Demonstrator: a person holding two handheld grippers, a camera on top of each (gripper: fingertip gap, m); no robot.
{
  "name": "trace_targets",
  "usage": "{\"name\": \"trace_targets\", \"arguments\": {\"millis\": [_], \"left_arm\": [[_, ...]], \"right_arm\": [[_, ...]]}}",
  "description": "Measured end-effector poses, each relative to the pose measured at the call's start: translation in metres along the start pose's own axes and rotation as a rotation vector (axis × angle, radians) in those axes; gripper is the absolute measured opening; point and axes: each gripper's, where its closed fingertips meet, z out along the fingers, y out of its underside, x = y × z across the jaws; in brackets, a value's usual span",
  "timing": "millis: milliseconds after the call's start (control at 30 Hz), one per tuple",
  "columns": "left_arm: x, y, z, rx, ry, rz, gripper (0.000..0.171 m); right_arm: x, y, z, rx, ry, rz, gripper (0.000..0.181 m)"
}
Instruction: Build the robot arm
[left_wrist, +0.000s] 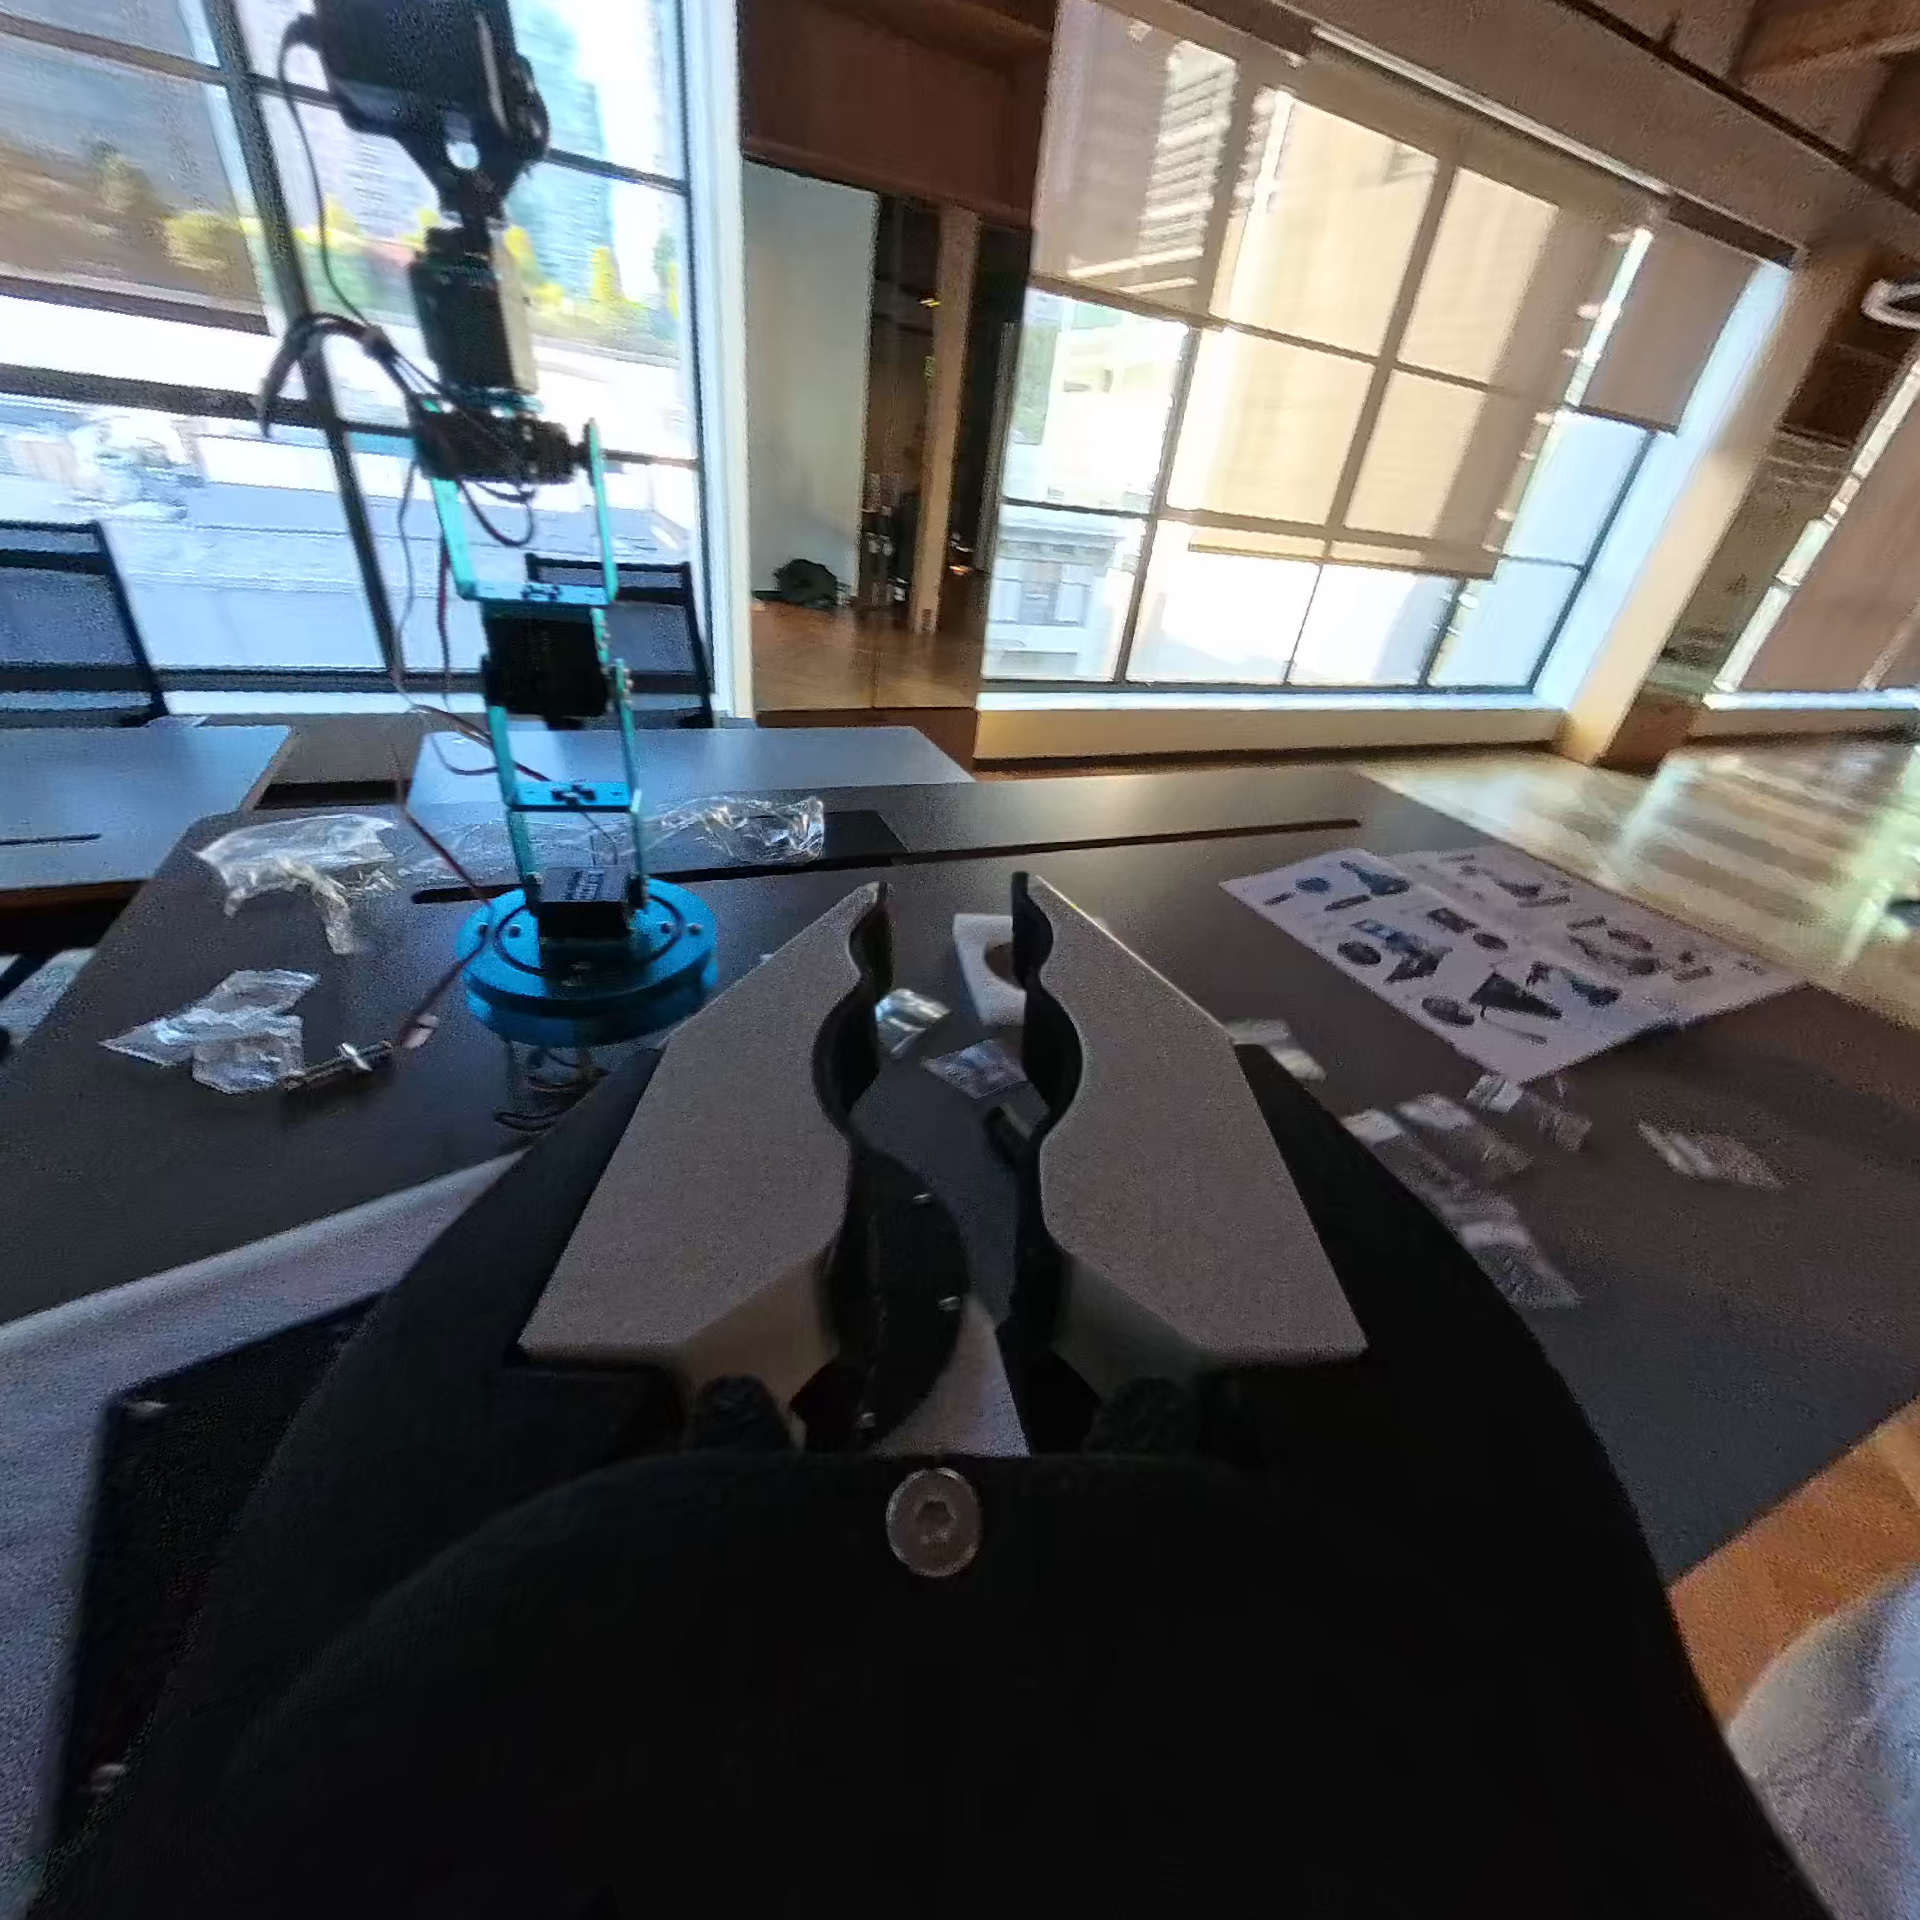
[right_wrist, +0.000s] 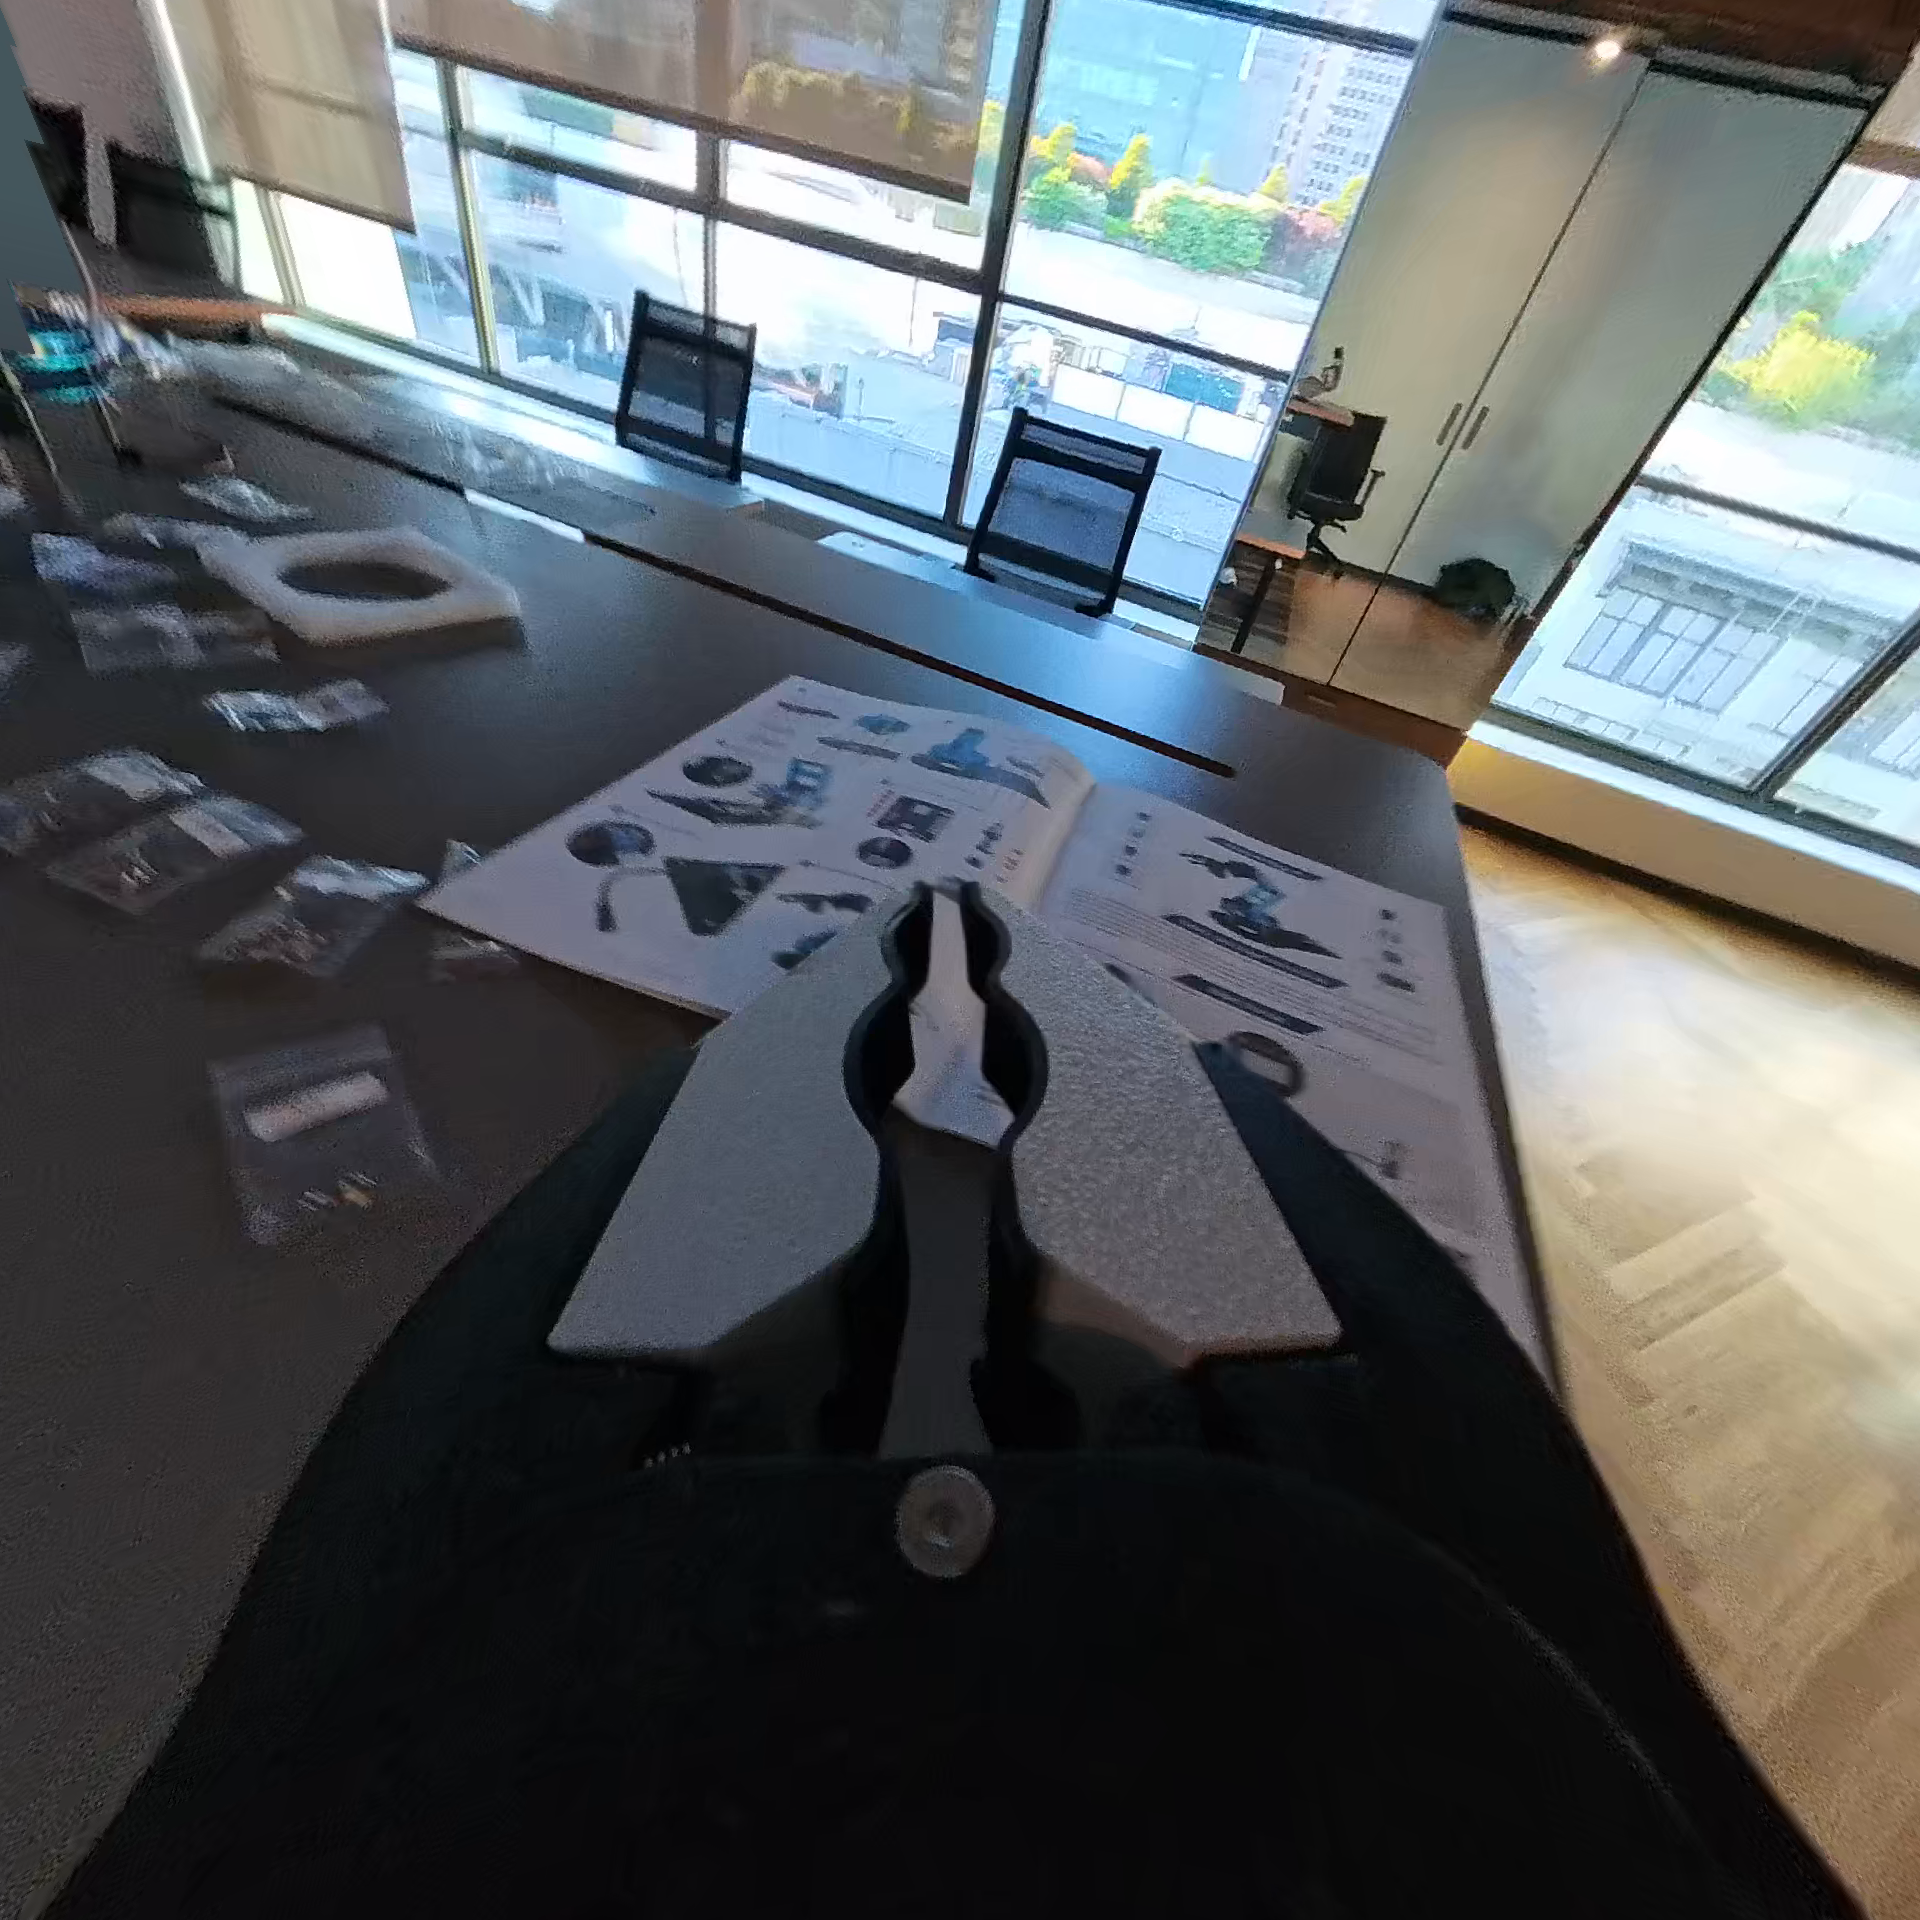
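The left claw (left_wrist: 951, 904) hangs released and empty above the dark tabletop (left_wrist: 1714, 1247); a white foam block (left_wrist: 982, 961) lies just beyond its tips, the blue kit arm (left_wrist: 566, 727) standing ahead-left. The right claw (right_wrist: 945, 899), nearly clenched and empty, hovers over the open booklet (right_wrist: 1195, 894).

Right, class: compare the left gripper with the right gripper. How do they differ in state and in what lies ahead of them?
The left gripper is open, a clear gap between its tips; the right gripper is shut, tips nearly together. The left points toward a white foam piece, with a blue arm kit to one side; the right points over an open booklet. Both have grey fingers with wavy black pads, hold nothing, and hover over the same dark table.
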Motion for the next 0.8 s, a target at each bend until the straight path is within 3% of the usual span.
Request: {"name": "trace_targets", "arguments": {"millis": [167,333,567,800], "left_arm": [[0.086,-0.003,0.026,0.057,-0.017,-0.123,0.021],[0.148,-0.026,0.033,0.066,-0.059,-0.158,0.022],[0.197,-0.039,0.039,0.013,-0.15,-0.085,0.022],[0.213,-0.012,0.038,-0.073,-0.244,-0.084,0.021]], "right_arm": [[0.057,0.02,0.002,-0.001,-0.081,-0.011,0.019],[0.065,0.019,0.031,0.044,-0.308,0.138,0.027],[0.037,0.021,0.061,0.071,-0.571,0.361,0.036],[0.025,0.022,0.065,0.138,-0.592,0.388,0.02]]}}
